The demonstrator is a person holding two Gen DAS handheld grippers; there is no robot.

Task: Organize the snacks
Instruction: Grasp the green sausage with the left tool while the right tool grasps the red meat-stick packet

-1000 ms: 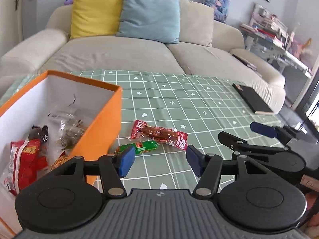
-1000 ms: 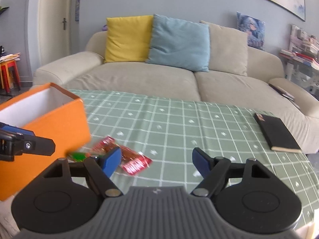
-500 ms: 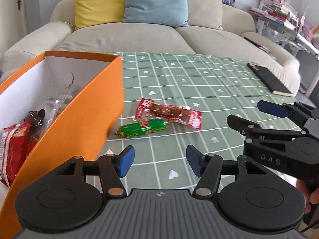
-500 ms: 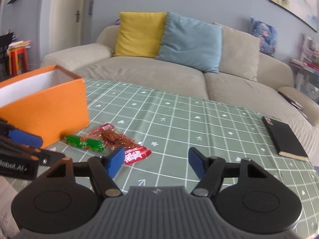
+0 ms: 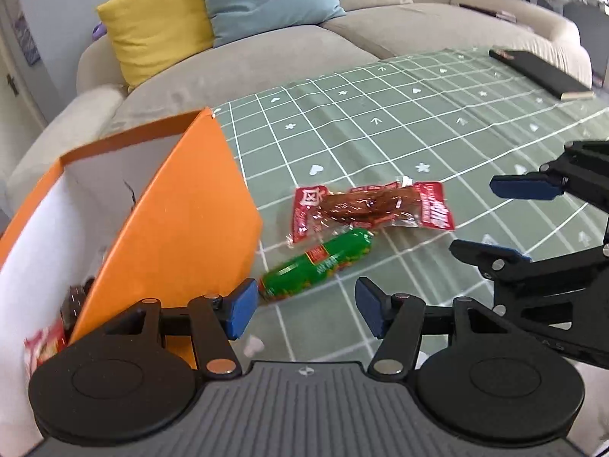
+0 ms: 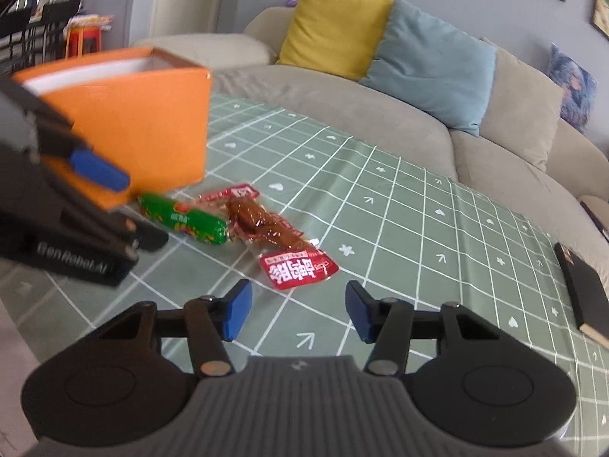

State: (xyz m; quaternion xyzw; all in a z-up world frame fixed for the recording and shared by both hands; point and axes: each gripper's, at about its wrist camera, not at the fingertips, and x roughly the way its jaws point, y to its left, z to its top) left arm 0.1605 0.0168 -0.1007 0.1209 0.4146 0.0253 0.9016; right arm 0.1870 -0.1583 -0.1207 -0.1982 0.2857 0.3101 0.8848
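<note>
Left gripper (image 5: 302, 310) apart, low centre, just short of green sausage (image 5: 318, 264). Right gripper (image 6: 298, 310) apart, below red packet (image 6: 266, 230). Orange box (image 5: 171, 224) left.

Two sets of matte black tongs (image 5: 302, 308) (image 6: 298, 310) with blue pads, silver pivot screws, ribbed grey bodies; one arm lettered "GenRobot.AI" in white.
</note>
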